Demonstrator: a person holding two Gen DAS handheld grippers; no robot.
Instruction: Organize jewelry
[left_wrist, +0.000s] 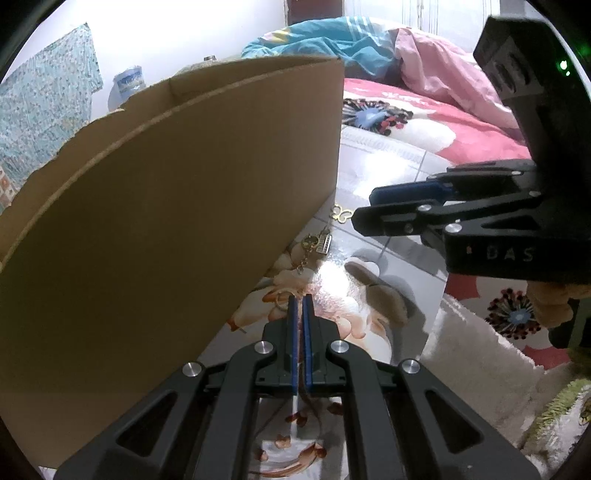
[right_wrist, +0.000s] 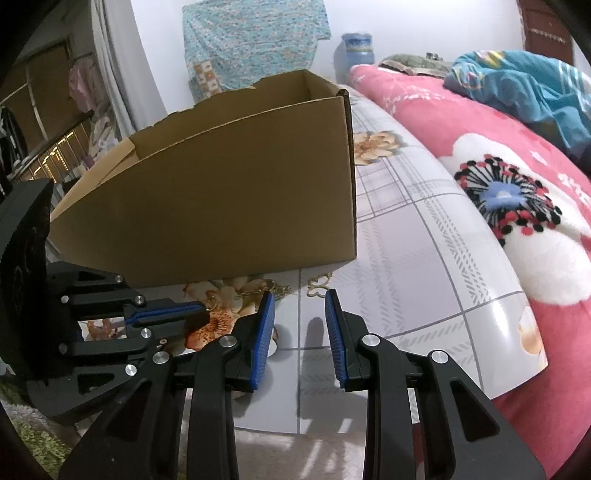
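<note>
A brown cardboard box (left_wrist: 177, 206) stands open on a glossy floral sheet (left_wrist: 369, 266); it also shows in the right wrist view (right_wrist: 229, 199). Gold jewelry lies along its base: a ring (left_wrist: 281, 300), a chain with a charm (left_wrist: 318, 242) and a butterfly piece (left_wrist: 340, 215), also seen from the right wrist (right_wrist: 320, 283). My left gripper (left_wrist: 300, 300) has its jaws nearly closed beside the ring, with nothing visibly held. My right gripper (right_wrist: 300, 295) is open and empty just before the butterfly piece; it shows in the left wrist view (left_wrist: 364, 206).
A pink floral blanket (right_wrist: 517, 192) and teal bedding (right_wrist: 517, 81) lie to the right. A white fluffy rug (left_wrist: 472, 354) lies at the sheet's near edge. A teal cloth (right_wrist: 251, 40) hangs on the far wall.
</note>
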